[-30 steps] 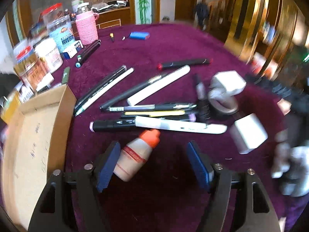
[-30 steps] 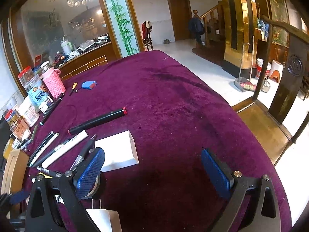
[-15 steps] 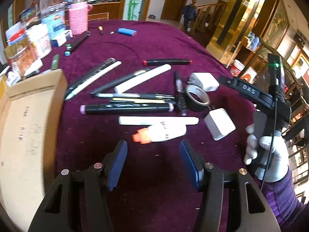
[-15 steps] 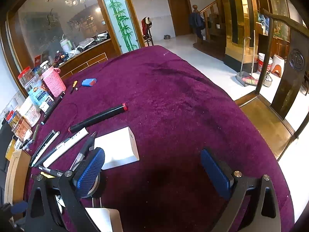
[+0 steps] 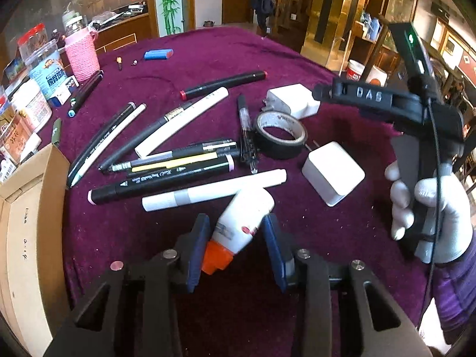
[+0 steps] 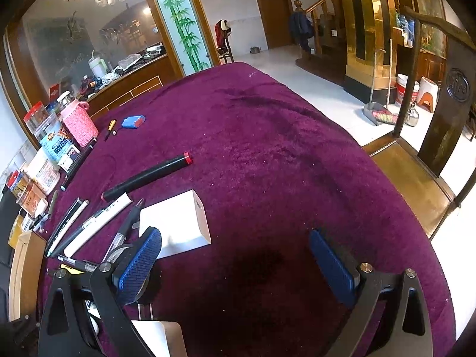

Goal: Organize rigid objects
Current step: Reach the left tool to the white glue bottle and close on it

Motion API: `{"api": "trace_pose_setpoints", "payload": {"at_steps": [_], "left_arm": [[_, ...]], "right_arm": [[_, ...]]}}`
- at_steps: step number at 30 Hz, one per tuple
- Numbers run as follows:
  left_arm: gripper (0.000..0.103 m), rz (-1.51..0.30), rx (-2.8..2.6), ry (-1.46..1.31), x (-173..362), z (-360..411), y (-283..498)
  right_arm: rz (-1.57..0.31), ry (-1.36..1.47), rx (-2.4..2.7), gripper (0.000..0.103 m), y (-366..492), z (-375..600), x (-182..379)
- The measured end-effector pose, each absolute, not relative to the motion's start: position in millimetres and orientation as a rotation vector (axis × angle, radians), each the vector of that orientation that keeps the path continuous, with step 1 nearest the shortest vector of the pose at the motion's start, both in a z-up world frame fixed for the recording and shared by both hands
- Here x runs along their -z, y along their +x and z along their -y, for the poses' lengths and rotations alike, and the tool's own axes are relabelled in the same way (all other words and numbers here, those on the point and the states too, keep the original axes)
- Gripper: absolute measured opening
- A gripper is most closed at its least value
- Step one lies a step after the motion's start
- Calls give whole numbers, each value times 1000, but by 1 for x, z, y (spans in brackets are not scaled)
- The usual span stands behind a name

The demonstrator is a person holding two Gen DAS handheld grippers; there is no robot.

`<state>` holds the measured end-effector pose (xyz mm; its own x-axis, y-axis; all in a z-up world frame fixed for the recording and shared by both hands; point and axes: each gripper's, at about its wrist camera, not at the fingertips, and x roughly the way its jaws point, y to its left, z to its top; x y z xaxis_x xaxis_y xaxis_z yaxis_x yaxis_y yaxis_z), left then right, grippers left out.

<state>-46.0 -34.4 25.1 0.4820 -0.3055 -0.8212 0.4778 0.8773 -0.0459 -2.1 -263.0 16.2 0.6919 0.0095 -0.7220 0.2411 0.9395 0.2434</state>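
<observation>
Your left gripper (image 5: 236, 236) is closing around the glue bottle (image 5: 244, 218), which lies on the purple cloth (image 5: 297, 312) with its orange cap (image 5: 215, 257) toward you and its base against a white marker (image 5: 214, 190). The left pad (image 5: 197, 245) looks to be touching the bottle; a sliver of gap shows at the right pad, so the grip is not yet firm. Only your left view shows this, along with the pen pile (image 5: 166, 160), the tape roll (image 5: 281, 135), two white chargers (image 5: 333, 174) and the cardboard box (image 5: 26, 238) at the left edge. It also catches your gloved right hand (image 5: 428, 211) holding its tool.

Your right view misses the bottle. Your right gripper (image 6: 235, 263) hangs there with jaws wide apart over bare cloth, nothing between them, a white charger (image 6: 175, 223) just beyond its left pad (image 6: 139, 264)
</observation>
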Motion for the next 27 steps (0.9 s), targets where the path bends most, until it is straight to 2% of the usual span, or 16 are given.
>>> {"api": "trace_pose_setpoints", "payload": {"at_steps": [1,3,7,8,9,11,19,22,25,27], "left_arm": [[39,-945,477,199,-26,35,-45],[51,-938,465,202,-25,38,-42],[52,-949,459,247,-9,50,-43],[51,-936,453,259,-6,52,-47],[39,-923,449,262,-8,51,-51],[27,-917,437,243,-14,45,-57],[28,-888,376,101,-41,5,-76],[37,-918,364,75,-32,4,-73],[39,-976,356,62,-15,8,-64],[50,-955,353,93,-9,15,-65]], "right_arm": [[-801,334,132,101,-2,263,-16],[-801,335,132,101,-2,263,-16],[-806,343,134,100,-1,262,-15],[-807,345,134,100,-1,263,-15],[-808,347,134,100,-1,263,-15],[-811,348,134,101,0,263,-15],[-815,380,145,101,-2,270,-12],[-816,396,151,100,-2,272,-11],[-819,410,148,101,-1,273,-10],[-823,416,130,101,1,273,-9]]}}
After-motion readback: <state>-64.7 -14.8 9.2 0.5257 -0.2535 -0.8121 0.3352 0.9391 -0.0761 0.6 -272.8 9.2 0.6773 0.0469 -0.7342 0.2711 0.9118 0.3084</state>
